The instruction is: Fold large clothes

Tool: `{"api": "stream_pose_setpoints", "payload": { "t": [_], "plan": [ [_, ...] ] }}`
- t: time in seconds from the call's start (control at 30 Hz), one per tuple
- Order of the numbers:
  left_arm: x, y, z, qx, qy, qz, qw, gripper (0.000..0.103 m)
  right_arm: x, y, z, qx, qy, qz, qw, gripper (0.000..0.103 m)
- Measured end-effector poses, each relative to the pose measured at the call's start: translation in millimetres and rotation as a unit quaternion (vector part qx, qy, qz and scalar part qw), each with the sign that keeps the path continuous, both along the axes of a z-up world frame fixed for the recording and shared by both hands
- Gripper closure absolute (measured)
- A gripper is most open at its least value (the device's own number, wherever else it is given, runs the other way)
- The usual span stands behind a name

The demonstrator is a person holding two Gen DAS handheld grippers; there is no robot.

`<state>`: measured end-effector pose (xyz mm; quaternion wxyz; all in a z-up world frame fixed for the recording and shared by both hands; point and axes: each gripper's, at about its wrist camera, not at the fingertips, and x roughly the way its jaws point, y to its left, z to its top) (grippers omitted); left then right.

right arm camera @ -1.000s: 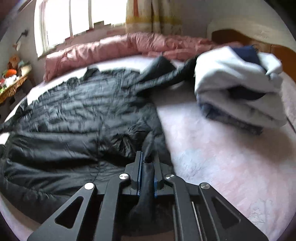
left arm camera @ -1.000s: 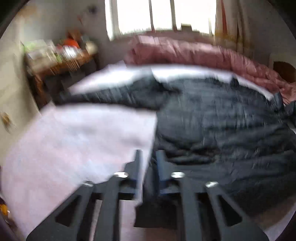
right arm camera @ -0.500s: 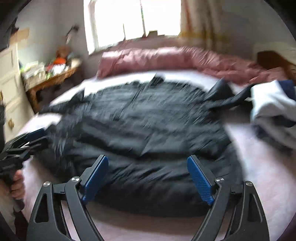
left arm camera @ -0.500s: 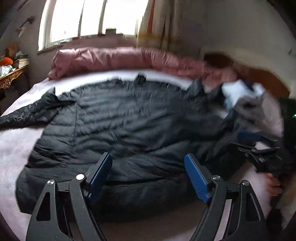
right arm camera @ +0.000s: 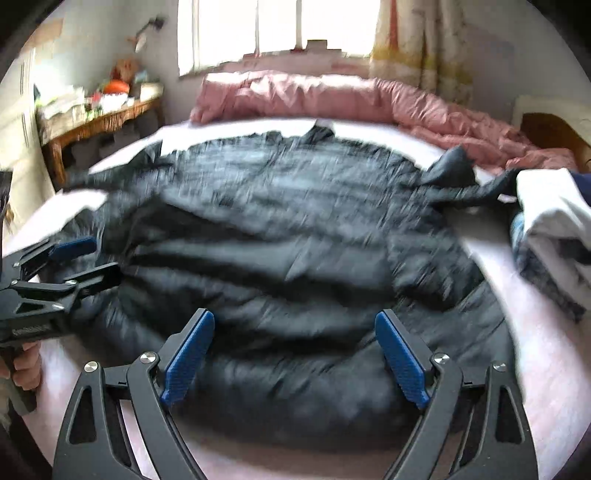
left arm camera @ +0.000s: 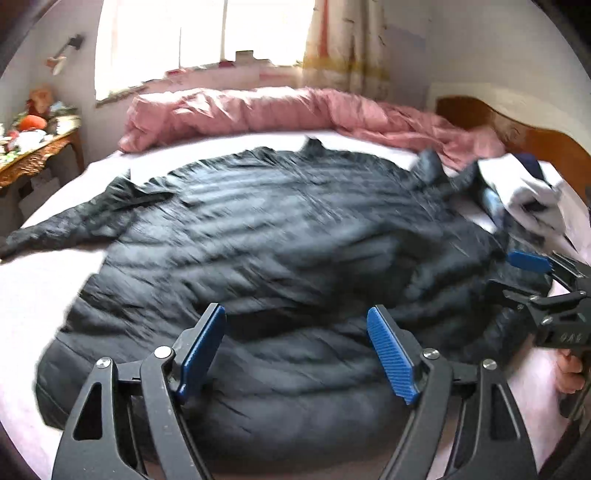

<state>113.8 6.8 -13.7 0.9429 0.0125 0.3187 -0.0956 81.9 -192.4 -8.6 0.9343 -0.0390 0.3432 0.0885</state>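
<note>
At the bottom of each wrist view, the left gripper (left arm camera: 295, 354) and the right gripper (right arm camera: 293, 360) hang released, blue-padded jaws spread wide with nothing clamped, above the near hem of a black quilted puffer jacket (left arm camera: 280, 236). The jacket lies spread flat across the middle of a pale pink bedsheet (left arm camera: 33, 280), one sleeve trailing to the left edge of the frame. A folded pile of white and navy clothes (right arm camera: 554, 221) sits at right. Beyond, a rumpled pink duvet (left arm camera: 258, 110) stretches below a bright window (left arm camera: 199, 33), with a cluttered wooden side table (right arm camera: 99, 118) at upper left.
</note>
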Motion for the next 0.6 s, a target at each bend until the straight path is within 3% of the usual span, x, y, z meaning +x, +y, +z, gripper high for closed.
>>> {"api": "stream_pose_setpoints", "payload": {
  "t": [0.07,0.13,0.2,0.27,0.3,0.4,0.5,0.6],
  "plan": [
    [14.9,13.6,-3.0,0.019,0.016,0.038,0.9990,0.025,10.9,-8.8,3.7,0.011,0.006,0.000,1.000,0.013],
    [31.8,31.2,-15.4,0.027,0.057,0.086,0.9943,0.025,27.7,-17.6,-3.7,0.018,0.046,-0.004,0.999,0.013],
    [39.3,57.3,-25.8,-0.001,0.088,0.152,0.9845,0.036,42.6,-31.1,-18.4,0.017,0.076,-0.042,0.996,0.013],
    [30.1,75.4,-23.6,0.006,0.068,0.232,0.9703,0.042,50.5,-46.8,-27.0,0.027,0.096,-0.080,0.992,0.017],
    [26.5,80.8,-23.5,0.007,0.064,0.249,0.9663,0.039,51.5,-56.2,-27.2,0.040,0.097,-0.093,0.990,0.023],
    [21.3,93.4,-26.3,-0.016,0.076,0.243,0.9669,0.037,50.4,-72.8,-26.0,0.022,0.088,-0.131,0.987,0.037],
    [12.1,93.4,-24.2,-0.007,0.077,0.233,0.9693,0.038,48.3,-84.6,-26.6,0.031,0.096,-0.121,0.988,0.046],
    [-2.0,93.8,-12.9,-0.033,0.045,0.204,0.9774,0.039,38.8,-94.7,-19.7,0.053,0.078,-0.129,0.987,0.048]
  ]
}}
